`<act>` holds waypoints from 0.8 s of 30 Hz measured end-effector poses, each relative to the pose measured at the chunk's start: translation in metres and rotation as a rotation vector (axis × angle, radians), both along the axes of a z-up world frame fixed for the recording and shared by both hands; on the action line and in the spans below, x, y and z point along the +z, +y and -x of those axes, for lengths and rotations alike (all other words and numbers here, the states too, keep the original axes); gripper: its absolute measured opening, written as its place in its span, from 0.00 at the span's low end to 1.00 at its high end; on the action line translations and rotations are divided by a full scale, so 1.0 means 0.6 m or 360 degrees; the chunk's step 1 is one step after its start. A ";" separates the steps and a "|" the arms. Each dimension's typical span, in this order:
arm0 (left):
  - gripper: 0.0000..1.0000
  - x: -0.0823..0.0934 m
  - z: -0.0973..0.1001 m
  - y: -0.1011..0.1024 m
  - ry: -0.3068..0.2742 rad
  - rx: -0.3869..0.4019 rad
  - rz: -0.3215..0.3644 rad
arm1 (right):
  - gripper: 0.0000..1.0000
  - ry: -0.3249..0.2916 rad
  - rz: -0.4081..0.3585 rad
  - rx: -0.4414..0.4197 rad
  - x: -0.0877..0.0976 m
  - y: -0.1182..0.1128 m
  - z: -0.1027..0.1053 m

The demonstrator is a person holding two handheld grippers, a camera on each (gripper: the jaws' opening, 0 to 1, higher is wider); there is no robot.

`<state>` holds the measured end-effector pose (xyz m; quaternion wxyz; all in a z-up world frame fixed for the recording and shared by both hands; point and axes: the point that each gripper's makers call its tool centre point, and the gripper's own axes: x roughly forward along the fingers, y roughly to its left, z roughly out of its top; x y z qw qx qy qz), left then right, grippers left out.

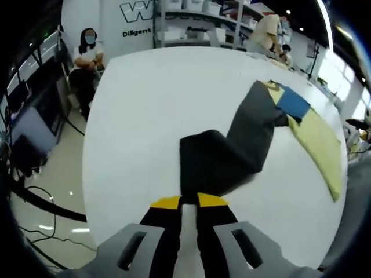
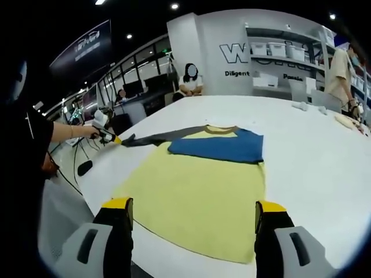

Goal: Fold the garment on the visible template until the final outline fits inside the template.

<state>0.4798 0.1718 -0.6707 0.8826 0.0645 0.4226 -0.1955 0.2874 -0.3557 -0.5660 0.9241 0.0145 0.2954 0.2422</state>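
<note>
My left claw (image 1: 188,202) is closed on the dark grey sleeve (image 1: 232,156) of the garment (image 2: 203,185) — I hold it stretched over the white tabletop (image 1: 151,104). The garment lies flat on the tabletop, yellow body with a blue band (image 2: 217,146) near the collar. My right claw (image 2: 191,211) stands open above the yellow hem, touching nothing. A seated person (image 2: 190,81) is behind the tabletop.

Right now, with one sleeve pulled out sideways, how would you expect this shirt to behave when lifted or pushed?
Probably floppy: the grey sleeve bends and creases where the left tool pinches its cuff. Likely light, since the shirt lies thin and flat on the table. It may slide or bunch rather than hold shape when pushed.
</note>
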 end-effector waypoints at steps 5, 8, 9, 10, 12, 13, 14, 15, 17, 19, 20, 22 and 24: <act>0.00 0.005 0.006 0.001 -0.0010 -0.0008 -0.0022 | 0.84 -0.0007 0.0001 -0.0003 0.002 -0.001 -0.001; 0.00 0.010 0.002 0.011 -0.0034 0.0026 -0.0024 | 0.83 -0.0013 0.0000 -0.0005 0.003 -0.001 -0.002; 0.00 0.013 0.002 0.012 -0.0042 0.0030 -0.0021 | 0.83 -0.0013 0.0000 -0.0004 0.003 -0.001 -0.002; 0.00 0.020 0.006 0.011 -0.0053 0.0039 -0.0018 | 0.83 -0.0018 0.0000 -0.0003 0.004 0.000 -0.002; 0.00 0.029 0.011 0.011 -0.0064 0.0050 -0.0024 | 0.83 -0.0022 -0.0004 -0.0004 0.005 0.000 -0.002; 0.00 0.032 0.011 0.013 -0.0073 0.0055 -0.0023 | 0.83 -0.0026 -0.0007 -0.0006 0.005 0.000 -0.001; 0.00 0.035 0.012 0.014 -0.0078 0.0061 -0.0018 | 0.83 -0.0028 -0.0010 -0.0005 0.006 0.000 -0.001; 0.00 0.040 0.013 0.016 -0.0087 0.0085 -0.0009 | 0.84 -0.0028 -0.0011 -0.0003 0.006 0.001 0.000; 0.00 0.050 0.020 0.015 -0.0110 0.0096 -0.0013 | 0.84 -0.0031 -0.0013 0.0003 0.006 0.002 0.000; 0.00 0.057 0.019 0.024 -0.0136 0.0125 -0.0039 | 0.84 -0.0037 -0.0017 0.0005 0.006 0.003 0.000; 0.00 0.060 0.019 0.027 -0.0146 0.0134 -0.0044 | 0.84 -0.0040 -0.0022 0.0007 0.007 0.004 0.000; 0.00 0.065 0.018 0.030 -0.0161 0.0148 -0.0031 | 0.84 -0.0047 -0.0026 0.0012 0.009 0.006 0.000; 0.00 0.072 0.020 0.035 -0.0170 0.0168 -0.0023 | 0.84 -0.0051 -0.0026 0.0017 0.009 0.006 0.000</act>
